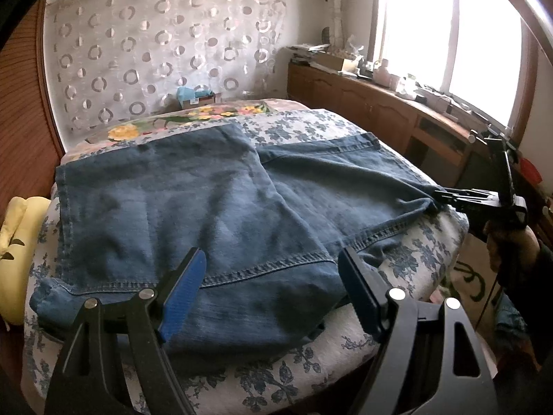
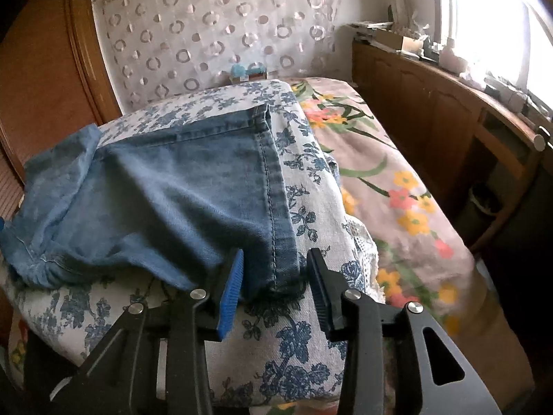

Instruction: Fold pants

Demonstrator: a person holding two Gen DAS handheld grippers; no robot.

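The blue jeans [image 1: 193, 207] lie spread on the bed [image 1: 414, 252], directly in front of both grippers. The left gripper [image 1: 273, 283] is wide open over the near hem. The right gripper [image 2: 274, 283] is open too, its fingers on either side of a hem corner.

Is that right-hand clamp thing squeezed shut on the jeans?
No. The right gripper has its jaws apart, with the hem corner of the jeans lying loose between its fingers.
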